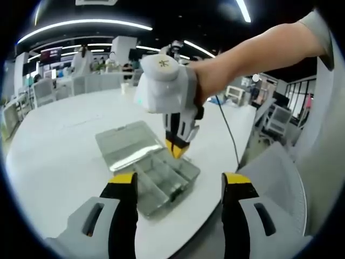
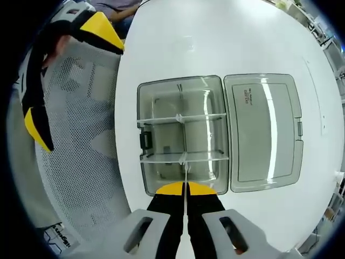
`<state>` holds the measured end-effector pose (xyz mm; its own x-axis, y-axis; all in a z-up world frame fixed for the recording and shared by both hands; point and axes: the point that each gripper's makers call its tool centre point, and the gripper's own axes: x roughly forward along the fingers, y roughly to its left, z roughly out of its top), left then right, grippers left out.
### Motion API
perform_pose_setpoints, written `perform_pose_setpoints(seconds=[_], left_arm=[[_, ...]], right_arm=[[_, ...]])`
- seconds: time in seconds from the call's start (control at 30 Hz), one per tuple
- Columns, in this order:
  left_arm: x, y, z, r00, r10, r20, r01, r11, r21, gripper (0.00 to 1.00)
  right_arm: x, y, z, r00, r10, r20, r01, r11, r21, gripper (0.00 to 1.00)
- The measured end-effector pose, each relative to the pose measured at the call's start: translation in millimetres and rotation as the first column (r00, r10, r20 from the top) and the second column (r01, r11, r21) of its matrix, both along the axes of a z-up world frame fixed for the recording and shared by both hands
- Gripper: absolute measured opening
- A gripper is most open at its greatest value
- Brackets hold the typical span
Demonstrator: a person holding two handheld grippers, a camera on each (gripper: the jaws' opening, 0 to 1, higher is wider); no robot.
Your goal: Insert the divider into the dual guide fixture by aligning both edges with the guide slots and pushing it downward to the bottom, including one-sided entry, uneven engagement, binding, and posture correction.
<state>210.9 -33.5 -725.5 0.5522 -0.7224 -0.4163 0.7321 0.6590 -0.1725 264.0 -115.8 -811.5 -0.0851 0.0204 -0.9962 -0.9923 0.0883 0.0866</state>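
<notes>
A clear plastic compartment box (image 2: 161, 97) lies on the round white table (image 2: 215, 38), its lid (image 2: 264, 132) folded open beside it. Two cross dividers and a middle wall stand inside it. My right gripper (image 2: 186, 190) looks straight down on the box and is shut on a thin clear divider (image 2: 186, 174). The divider is seen edge-on, in line with the middle wall at the near compartment. In the left gripper view the right gripper (image 1: 177, 150) hangs tips-down over the box (image 1: 156, 172), held by a hand. My left gripper (image 1: 180, 181) is open and holds nothing, short of the box.
The box sits close to the table's edge (image 2: 121, 162). A grey mesh chair seat (image 2: 75, 140) lies just off that edge. A cable (image 1: 229, 132) trails across the table behind the right gripper. Chairs and desks stand far off in the room.
</notes>
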Motion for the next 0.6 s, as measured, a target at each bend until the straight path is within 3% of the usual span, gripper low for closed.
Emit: perform_pose_setpoints(seconds=[0.6], left_arm=[[2.6, 4.2, -1.9, 1.000, 0.000, -0.008, 0.000, 1.000, 0.010, 0.61]], right_arm=[[2.4, 1.2, -17.2, 0.999, 0.041, 0.008, -0.041, 0.998, 0.050, 0.00]])
